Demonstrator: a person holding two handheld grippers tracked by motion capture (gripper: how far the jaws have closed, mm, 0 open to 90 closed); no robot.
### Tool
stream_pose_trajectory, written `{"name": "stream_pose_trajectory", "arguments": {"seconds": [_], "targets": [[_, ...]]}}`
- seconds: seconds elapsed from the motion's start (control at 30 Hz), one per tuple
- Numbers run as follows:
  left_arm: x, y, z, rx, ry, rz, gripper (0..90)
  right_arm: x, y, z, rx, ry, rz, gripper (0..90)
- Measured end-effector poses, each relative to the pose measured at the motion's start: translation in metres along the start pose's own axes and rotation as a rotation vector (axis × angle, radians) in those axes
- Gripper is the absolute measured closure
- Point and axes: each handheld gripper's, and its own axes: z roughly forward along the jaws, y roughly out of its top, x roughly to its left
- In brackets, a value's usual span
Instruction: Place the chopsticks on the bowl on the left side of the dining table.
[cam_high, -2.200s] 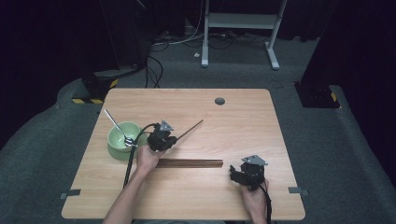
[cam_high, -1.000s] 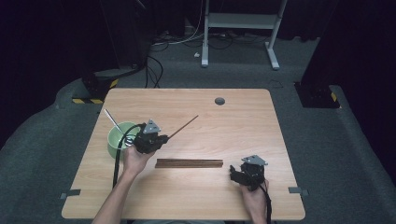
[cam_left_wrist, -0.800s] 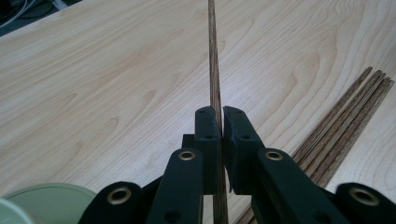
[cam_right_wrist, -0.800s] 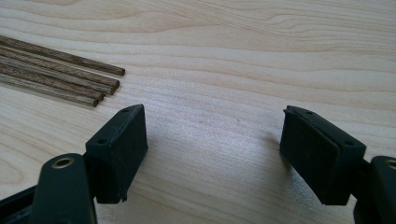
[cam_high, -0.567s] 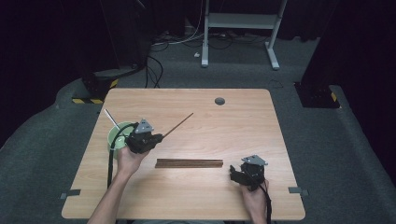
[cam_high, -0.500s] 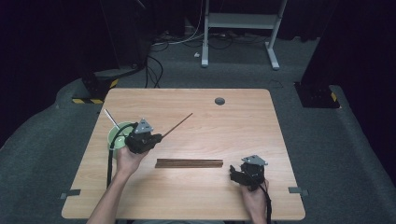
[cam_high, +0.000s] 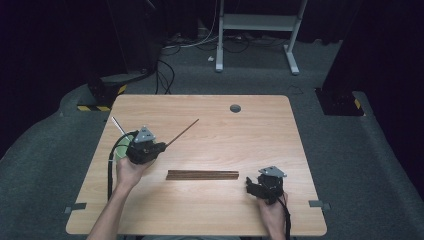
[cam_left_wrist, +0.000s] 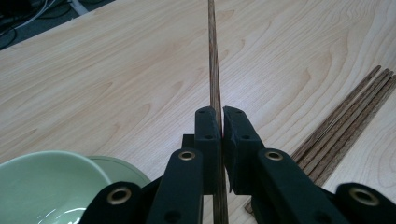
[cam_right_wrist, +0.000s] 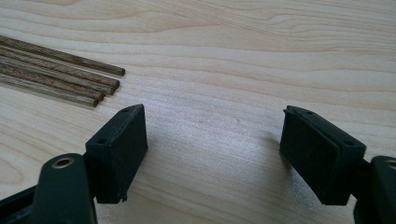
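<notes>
A single chopstick (cam_left_wrist: 212, 60) is sticking out toward two o'clock from the left gripper (cam_high: 145, 149), clenched between its jaws above the green bowl (cam_left_wrist: 42, 186), while the right gripper (cam_high: 265, 185) is resting wide open at four o'clock of the chopstick bundle (cam_high: 202, 175).

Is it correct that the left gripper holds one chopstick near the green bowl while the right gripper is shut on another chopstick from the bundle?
Not quite. The left gripper does clamp one chopstick near the green bowl, but the right gripper is open. The right gripper view shows its jaws wide apart over bare table, beside the bundle lying there.
</notes>
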Motion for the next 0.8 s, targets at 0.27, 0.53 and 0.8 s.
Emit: {"name": "stream_pose_trajectory", "arguments": {"seconds": [0.27, 0.53, 0.8], "targets": [[0.004, -0.003, -0.008, -0.003, 0.008, 0.001, 84.2, 0.0, 0.0, 0.0, 0.0, 0.0, -0.001, 22.5], [0.01, -0.008, -0.019, 0.005, 0.036, 0.004, 84.2, 0.0, 0.0, 0.0, 0.0, 0.0, 0.0, 22.5], [0.018, -0.014, -0.029, 0.0, 0.058, -0.008, 84.2, 0.0, 0.0, 0.0, 0.0, 0.0, 0.0, 22.5]]}}
